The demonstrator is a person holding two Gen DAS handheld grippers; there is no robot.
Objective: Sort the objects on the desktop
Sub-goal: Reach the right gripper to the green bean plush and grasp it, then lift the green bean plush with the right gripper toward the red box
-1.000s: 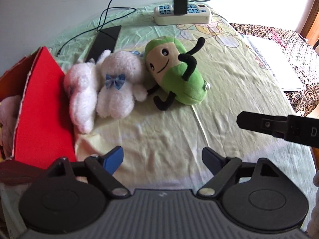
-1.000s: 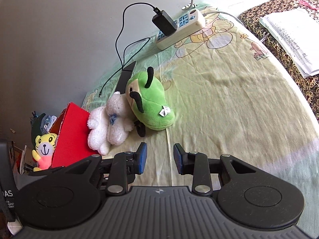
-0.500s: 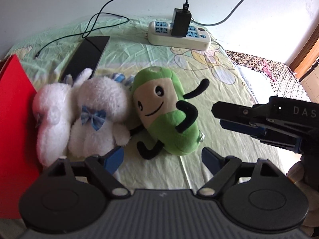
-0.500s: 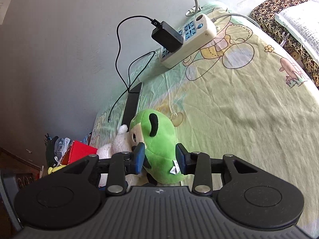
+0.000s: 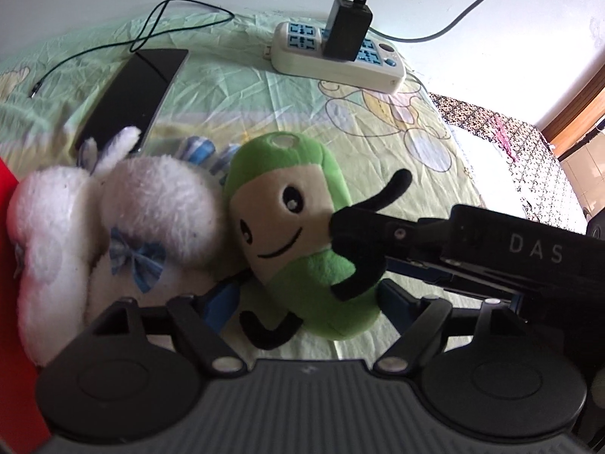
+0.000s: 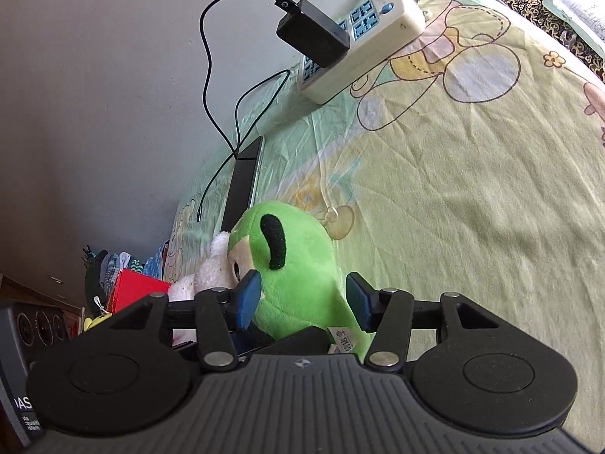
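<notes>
A green plush toy [image 5: 298, 249] with a cream face and black limbs lies on the yellow-green sheet, touching a white plush bunny [image 5: 124, 223] with a blue bow on its left. My left gripper [image 5: 306, 302] is open, its blue fingertips on either side of the toy's lower body. My right gripper [image 5: 363, 249] reaches in from the right, one finger against the toy's face. In the right wrist view the green plush toy [image 6: 298, 265] sits between the open fingers of my right gripper [image 6: 302, 297], beside the white bunny [image 6: 211, 268].
A red box [image 5: 15, 321] stands at the left edge, also seen as the red box [image 6: 140, 287]. A black phone [image 5: 136, 90], a white power strip [image 5: 336, 64] with a black charger [image 5: 348, 26] and its cables lie at the back by the wall.
Both grippers have closed in on the green plush toy. The right gripper's fingers have spread wider and now straddle it; the left gripper's fingers flank its lower body.
</notes>
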